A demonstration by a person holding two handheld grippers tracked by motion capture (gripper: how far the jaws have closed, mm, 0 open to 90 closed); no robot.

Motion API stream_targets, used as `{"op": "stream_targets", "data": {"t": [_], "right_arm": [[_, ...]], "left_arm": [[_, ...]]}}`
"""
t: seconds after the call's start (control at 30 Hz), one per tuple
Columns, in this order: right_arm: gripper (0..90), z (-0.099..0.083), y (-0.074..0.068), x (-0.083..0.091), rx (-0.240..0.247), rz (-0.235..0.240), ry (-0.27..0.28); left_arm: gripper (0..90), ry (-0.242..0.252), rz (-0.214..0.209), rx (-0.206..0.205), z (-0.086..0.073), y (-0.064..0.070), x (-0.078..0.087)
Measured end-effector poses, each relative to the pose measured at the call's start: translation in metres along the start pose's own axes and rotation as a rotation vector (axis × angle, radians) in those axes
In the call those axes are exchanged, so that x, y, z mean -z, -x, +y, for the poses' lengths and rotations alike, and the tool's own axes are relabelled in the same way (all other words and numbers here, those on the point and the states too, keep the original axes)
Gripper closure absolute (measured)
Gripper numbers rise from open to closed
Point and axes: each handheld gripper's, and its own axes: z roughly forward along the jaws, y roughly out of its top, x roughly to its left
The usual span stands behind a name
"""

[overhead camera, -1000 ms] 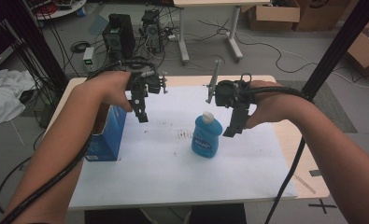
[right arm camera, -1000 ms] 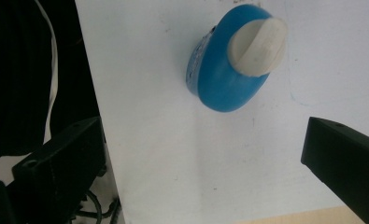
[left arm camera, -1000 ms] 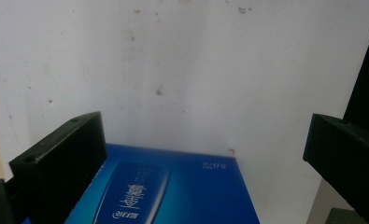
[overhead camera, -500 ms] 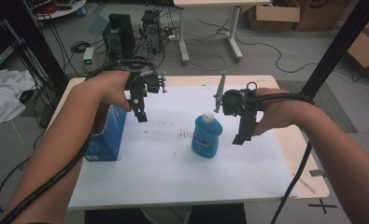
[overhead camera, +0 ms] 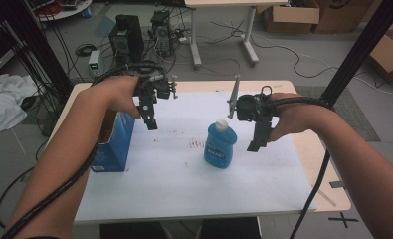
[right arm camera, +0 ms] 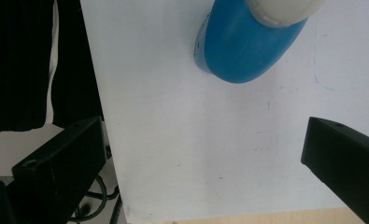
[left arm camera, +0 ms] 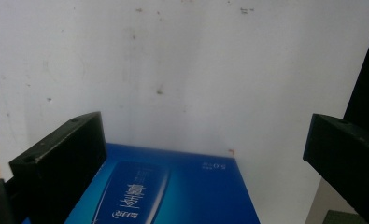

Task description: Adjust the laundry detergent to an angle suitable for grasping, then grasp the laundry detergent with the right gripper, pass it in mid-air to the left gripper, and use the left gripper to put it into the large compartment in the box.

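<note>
A blue bottle [overhead camera: 219,144] with a white cap stands upright near the middle of the white table top [overhead camera: 184,174]; the right gripper view looks down on this bottle [right arm camera: 247,42]. A blue box [overhead camera: 112,142] stands at the table's left side, and its printed top [left arm camera: 173,191] lies below my left gripper's jaws. My left gripper [overhead camera: 150,122] hangs open just right of the box, above the table. My right gripper [overhead camera: 256,144] is open and empty, held to the right of the bottle and apart from it.
The white sheet covers a wooden table whose bare edge [overhead camera: 328,164] shows at the right. Behind the table stand computer cases [overhead camera: 129,30], cables and another desk [overhead camera: 224,30]. Cardboard boxes [overhead camera: 303,15] sit at the back right, and a black pole [overhead camera: 363,45] slants there.
My right gripper has let go of the bottle and moved off to its right, jaws open. The bottle stays upright. My left gripper has hardly moved.
</note>
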Motion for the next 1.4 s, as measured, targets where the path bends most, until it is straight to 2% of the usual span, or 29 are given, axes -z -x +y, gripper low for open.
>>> {"op": "stream_targets", "data": {"t": [0.23, 0.43, 0.57, 0.93, 1.17, 1.23, 1.3, 1.4], "right_arm": [[0.0, 0.002, 0.004, -0.003, -0.002, -0.012, -0.011], [0.0, 0.003, 0.006, -0.003, -0.004, -0.006, -0.025], [0.0, 0.005, 0.005, 0.001, 0.002, -0.008, -0.023], [0.0, 0.004, 0.005, 0.002, -0.013, -0.029, -0.017], [0.0, -0.002, 0.009, 0.004, -0.028, -0.041, 0.019], [0.0, -0.005, 0.011, 0.005, -0.047, -0.066, 0.043], [0.0, -0.008, 0.014, 0.007, -0.070, -0.087, 0.086], [0.0, -0.017, 0.020, 0.013, -0.101, -0.089, 0.203]], "left_arm": [[0.0, 0.002, -0.005, 0.004, 0.000, -0.004, -0.003], [0.1, 0.026, -0.003, -0.005, 0.002, 0.000, -0.001], [0.1, 0.008, -0.004, -0.005, 0.001, 0.002, -0.001], [0.1, 0.020, -0.001, -0.006, 0.000, 0.003, -0.001], [0.1, 0.020, 0.004, -0.009, 0.000, 0.005, 0.001], [0.1, 0.022, 0.005, -0.008, -0.001, 0.005, 0.001], [0.1, 0.025, 0.006, -0.008, -0.002, 0.005, 0.002], [0.1, 0.028, 0.009, -0.007, -0.004, 0.005, 0.003]]}}
